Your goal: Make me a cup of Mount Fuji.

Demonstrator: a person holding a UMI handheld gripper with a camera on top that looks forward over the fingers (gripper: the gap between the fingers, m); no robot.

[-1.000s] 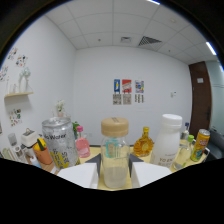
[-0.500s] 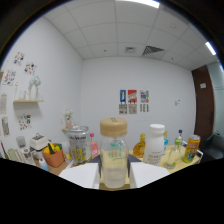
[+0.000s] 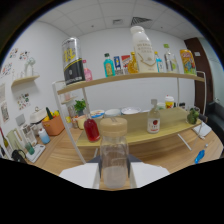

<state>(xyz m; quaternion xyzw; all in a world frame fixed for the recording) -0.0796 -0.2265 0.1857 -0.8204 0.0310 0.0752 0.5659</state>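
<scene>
I have the tongs (image 3: 114, 172) clamped on a clear bottle (image 3: 114, 160) with a tan lid, both fingers pressing its sides, and it hangs upright above the bench (image 3: 165, 150). Beyond it stands a two-tier shelf (image 3: 131, 76): a black-and-yellow can (image 3: 72, 61) and a tall white bottle (image 3: 142, 49) on the far upper tier, a red round bottle (image 3: 91, 129) and a small sauce bottle (image 3: 154, 121) on the lower one. I judge this the ingredient-carrying step. Next calls for finding the cup, which I cannot see, and keeping the bottle level while travelling there.
</scene>
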